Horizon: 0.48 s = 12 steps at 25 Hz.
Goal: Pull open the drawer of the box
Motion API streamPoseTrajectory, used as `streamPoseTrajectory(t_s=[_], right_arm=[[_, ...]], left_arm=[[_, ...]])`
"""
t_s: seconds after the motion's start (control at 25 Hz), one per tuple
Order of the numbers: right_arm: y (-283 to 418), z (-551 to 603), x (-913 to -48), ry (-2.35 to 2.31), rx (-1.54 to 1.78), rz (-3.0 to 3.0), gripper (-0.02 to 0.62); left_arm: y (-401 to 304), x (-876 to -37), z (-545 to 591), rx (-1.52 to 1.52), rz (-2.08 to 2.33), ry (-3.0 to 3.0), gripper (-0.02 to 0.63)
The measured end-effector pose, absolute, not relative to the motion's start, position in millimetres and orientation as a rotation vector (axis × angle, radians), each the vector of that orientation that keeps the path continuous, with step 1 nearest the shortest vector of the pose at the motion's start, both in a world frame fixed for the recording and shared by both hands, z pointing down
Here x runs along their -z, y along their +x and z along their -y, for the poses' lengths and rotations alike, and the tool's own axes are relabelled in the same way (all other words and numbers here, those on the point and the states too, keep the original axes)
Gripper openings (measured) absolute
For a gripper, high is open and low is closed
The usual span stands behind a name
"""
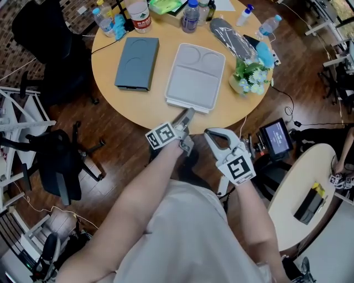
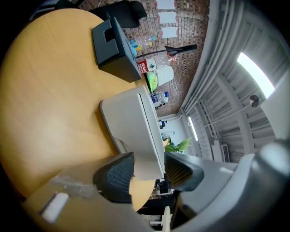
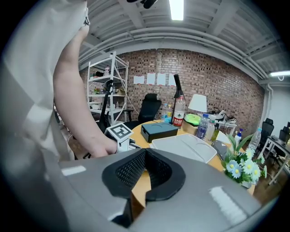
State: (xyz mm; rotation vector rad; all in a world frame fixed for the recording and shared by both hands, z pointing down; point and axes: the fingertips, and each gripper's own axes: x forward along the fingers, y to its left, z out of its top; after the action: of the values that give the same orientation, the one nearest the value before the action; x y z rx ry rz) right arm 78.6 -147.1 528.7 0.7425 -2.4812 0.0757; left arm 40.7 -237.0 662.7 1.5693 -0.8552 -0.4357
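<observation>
A flat light grey box [image 1: 196, 77] with two round recesses in its lid lies on the round wooden table [image 1: 110, 94]. My left gripper [image 1: 187, 114] is at the middle of the box's near edge. In the left gripper view the jaws of that gripper [image 2: 147, 170] stand open, and the near end of the box [image 2: 131, 122] sits between the pads without being pressed. My right gripper [image 1: 213, 134] hangs off the table's near edge, to the right of the left one. Its pads [image 3: 136, 167] meet at the tips with nothing between them.
A dark grey box [image 1: 137, 62] lies to the left of the light one. Bottles [image 1: 191, 15] and a flower pot [image 1: 251, 74] stand along the far and right rim. A black chair [image 1: 58, 160] is at the left; a small monitor [image 1: 276, 138] and a second round table [image 1: 293, 193] are at the right.
</observation>
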Motion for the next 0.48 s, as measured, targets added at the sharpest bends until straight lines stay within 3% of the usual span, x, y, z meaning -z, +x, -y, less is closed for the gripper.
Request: streamPoseTrajectory(t_s=[0.28, 0.48], right_arm=[[79.3, 144.3, -531.3, 0.731, -0.085, 2.47, 0.003], [80.8, 143.2, -532.4, 0.734, -0.095, 2.469, 0.003]], left_arm=[[40.8, -665.2, 242.7, 0.458, 0.84, 1.563, 0.187], [40.8, -666.2, 246.4, 0.477, 0.839, 1.554, 0.23]])
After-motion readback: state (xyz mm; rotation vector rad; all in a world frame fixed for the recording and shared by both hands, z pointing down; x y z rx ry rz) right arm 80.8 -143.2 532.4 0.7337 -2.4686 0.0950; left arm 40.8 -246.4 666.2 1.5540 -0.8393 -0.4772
